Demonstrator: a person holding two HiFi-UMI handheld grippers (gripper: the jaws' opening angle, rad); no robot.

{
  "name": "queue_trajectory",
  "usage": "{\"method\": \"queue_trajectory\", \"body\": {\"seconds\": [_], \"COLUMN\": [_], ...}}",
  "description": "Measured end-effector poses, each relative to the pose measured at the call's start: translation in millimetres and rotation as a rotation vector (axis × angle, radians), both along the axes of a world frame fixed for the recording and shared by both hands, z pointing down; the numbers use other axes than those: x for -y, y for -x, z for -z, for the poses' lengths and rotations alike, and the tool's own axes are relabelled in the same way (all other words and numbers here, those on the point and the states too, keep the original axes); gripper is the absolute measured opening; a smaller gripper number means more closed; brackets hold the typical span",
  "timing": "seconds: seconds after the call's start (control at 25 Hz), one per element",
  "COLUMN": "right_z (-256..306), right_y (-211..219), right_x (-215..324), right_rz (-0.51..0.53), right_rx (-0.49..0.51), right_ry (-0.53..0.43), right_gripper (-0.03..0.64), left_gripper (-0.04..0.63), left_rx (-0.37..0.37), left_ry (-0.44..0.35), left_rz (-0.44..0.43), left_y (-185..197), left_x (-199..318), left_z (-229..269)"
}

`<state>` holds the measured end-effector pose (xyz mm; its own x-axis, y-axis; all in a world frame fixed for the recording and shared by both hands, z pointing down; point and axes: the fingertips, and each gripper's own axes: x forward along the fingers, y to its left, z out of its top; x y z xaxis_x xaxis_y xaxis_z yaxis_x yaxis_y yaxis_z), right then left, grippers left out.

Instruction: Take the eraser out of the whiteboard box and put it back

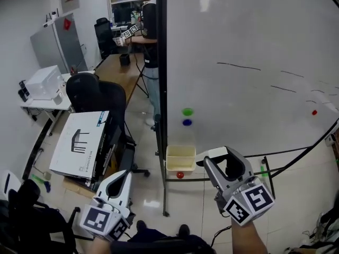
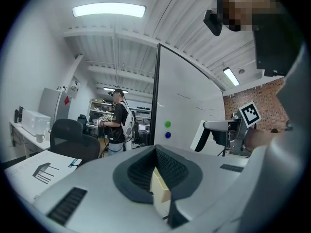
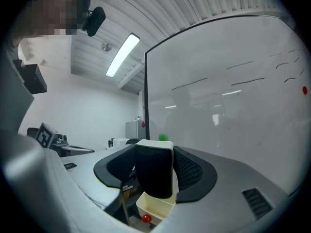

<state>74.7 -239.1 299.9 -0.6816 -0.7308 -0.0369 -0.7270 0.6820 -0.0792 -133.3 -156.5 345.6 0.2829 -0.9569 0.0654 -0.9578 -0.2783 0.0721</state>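
Note:
My right gripper (image 1: 225, 159) is shut on the eraser (image 1: 217, 154), a white block with a black felt face, held low in front of the whiteboard (image 1: 249, 46). In the right gripper view the eraser (image 3: 154, 174) fills the gap between the dark pads of the gripper (image 3: 154, 152), felt side toward the camera. The cream box (image 1: 180, 153) hangs at the board's lower left corner, left of and beyond the eraser; it appears below the jaws (image 3: 156, 208). My left gripper (image 1: 121, 179) stays low at the left, tips together and empty (image 2: 156, 152).
A red magnet (image 1: 180, 174) sits under the box; green (image 1: 187, 111) and blue (image 1: 187, 123) magnets are on the board above it. A black office chair (image 1: 98, 97) and a flat carton (image 1: 82, 144) stand left. A person (image 1: 150, 30) works at the back desk.

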Motion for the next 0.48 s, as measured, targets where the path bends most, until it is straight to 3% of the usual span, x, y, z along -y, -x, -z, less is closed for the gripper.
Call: {"method": "queue_trajectory", "body": {"seconds": [0.28,0.48], "right_z": [-43.1,-68.1], "right_y": [42.2,66.5], "right_x": [50.3,74.9], "right_rz": [-0.091,-0.138], "right_rx": [-0.029,-0.059], "right_ry": [0.068,0.1], "right_gripper": [0.268,0.268], "left_gripper": [0.021,0.021], "left_rx": [-0.011,-0.011], "left_ry": [0.046,0.085], "left_rz": [-0.101,-0.125], "left_y": [24.2,42.7], "left_x": [52.9,81.5], "left_z": [-18.7,-42.9]}}
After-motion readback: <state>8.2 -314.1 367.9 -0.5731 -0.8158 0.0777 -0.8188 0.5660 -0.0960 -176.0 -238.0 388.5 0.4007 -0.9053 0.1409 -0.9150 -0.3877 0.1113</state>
